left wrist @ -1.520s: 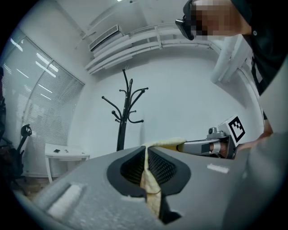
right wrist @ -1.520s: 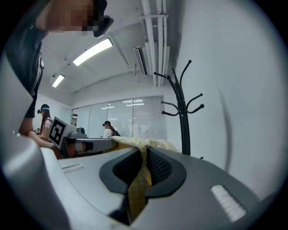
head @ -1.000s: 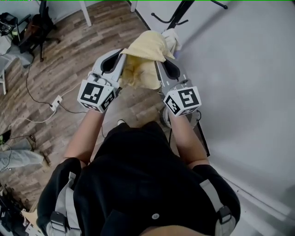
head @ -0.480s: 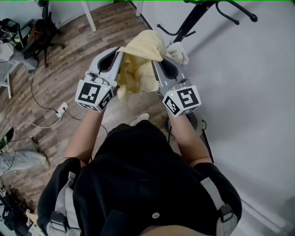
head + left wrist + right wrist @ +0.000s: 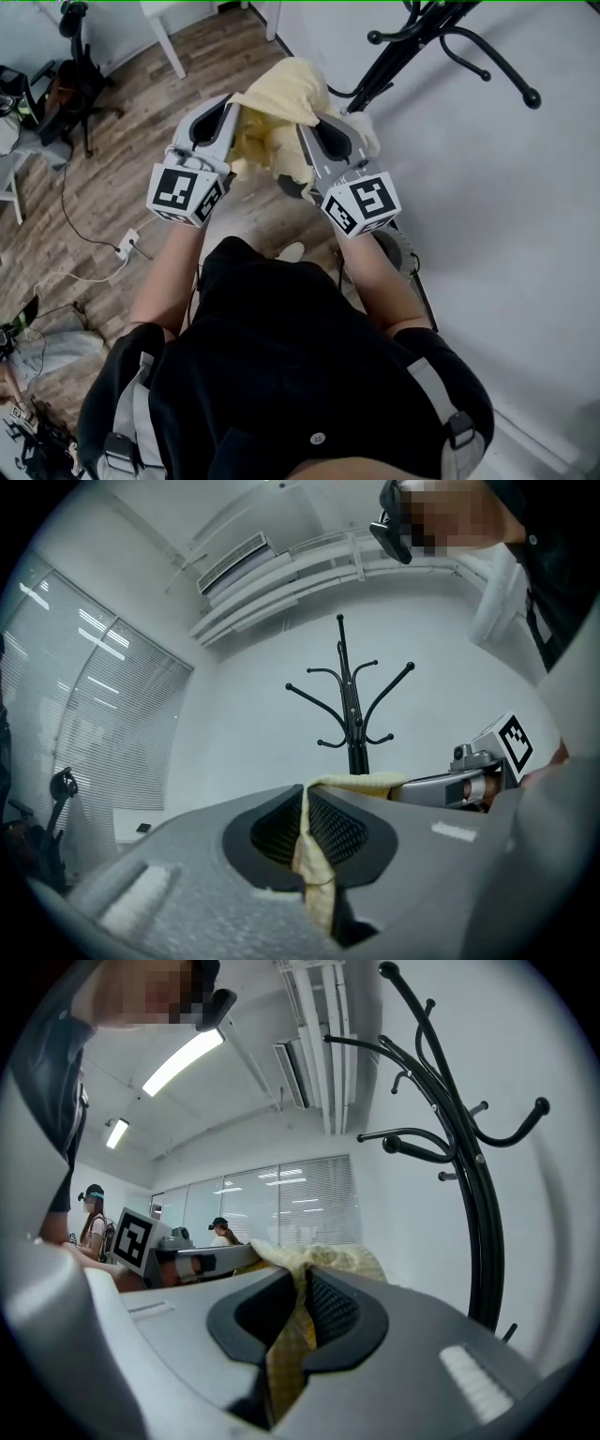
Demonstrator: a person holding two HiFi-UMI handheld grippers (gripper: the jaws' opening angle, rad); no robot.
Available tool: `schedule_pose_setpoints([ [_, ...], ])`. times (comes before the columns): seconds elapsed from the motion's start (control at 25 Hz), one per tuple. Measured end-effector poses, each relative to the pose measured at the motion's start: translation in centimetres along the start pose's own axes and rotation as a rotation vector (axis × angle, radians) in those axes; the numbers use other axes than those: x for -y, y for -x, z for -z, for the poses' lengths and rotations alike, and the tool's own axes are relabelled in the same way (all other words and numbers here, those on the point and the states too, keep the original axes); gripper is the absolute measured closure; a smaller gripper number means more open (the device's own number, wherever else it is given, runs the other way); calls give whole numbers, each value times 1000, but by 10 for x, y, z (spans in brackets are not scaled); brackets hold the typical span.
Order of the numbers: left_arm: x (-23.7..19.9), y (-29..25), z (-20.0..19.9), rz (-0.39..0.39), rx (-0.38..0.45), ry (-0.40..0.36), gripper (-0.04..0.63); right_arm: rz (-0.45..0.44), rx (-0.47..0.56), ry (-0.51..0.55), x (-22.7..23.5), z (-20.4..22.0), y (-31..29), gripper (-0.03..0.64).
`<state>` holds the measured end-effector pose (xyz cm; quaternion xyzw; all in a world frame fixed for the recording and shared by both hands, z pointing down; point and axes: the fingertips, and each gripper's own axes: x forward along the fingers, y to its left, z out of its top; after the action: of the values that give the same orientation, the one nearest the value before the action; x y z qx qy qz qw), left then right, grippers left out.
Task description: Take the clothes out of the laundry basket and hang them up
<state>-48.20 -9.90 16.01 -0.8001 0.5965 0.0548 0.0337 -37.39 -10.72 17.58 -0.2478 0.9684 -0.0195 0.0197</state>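
A pale yellow garment [image 5: 277, 117] hangs bunched between my two grippers, raised in front of me. My left gripper [image 5: 228, 105] is shut on its left edge; the cloth [image 5: 314, 874] runs pinched between the jaws. On the garment's right edge my right gripper [image 5: 309, 124] is shut too, with yellow fabric [image 5: 286, 1344] squeezed between its jaws. The black coat stand [image 5: 427, 37] rises just beyond the garment, its hooks [image 5: 422, 1147] close on the right. No laundry basket is in view.
A white wall [image 5: 525, 206] runs along the right, with the stand's base [image 5: 398, 248] by my feet. Wood floor [image 5: 112, 178] on the left carries cables and a power strip [image 5: 125, 244]. White table legs [image 5: 164, 42] and a black chair [image 5: 70, 89] stand farther back.
Both grippers have lifted the yellow garment up and toward the coat stand; the stand's hooks have come into the head view at top right. Both grips are unchanged.
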Motion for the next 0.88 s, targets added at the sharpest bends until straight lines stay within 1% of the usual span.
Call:
schedule_pose_setpoints([
  [0.12,-38,-38,0,37,7,12,584,42,-17,7,22,-4,-41,581],
  [0.24,-64,-69,3,126,20,35,584,128,-31,27,36,-6,-68,581],
  [0.4,-71,-88,16,279,28,69,584,282,-23,41,41,2,-75,581],
  [0.64,-85,-147,24,536,3,89,584,542,-9,26,69,3,-97,581],
  [0.76,-79,-169,29,618,-1,100,584,636,-10,21,84,4,-96,581],
  [0.88,-72,-184,35,676,12,92,584,701,-7,21,97,7,-92,581],
])
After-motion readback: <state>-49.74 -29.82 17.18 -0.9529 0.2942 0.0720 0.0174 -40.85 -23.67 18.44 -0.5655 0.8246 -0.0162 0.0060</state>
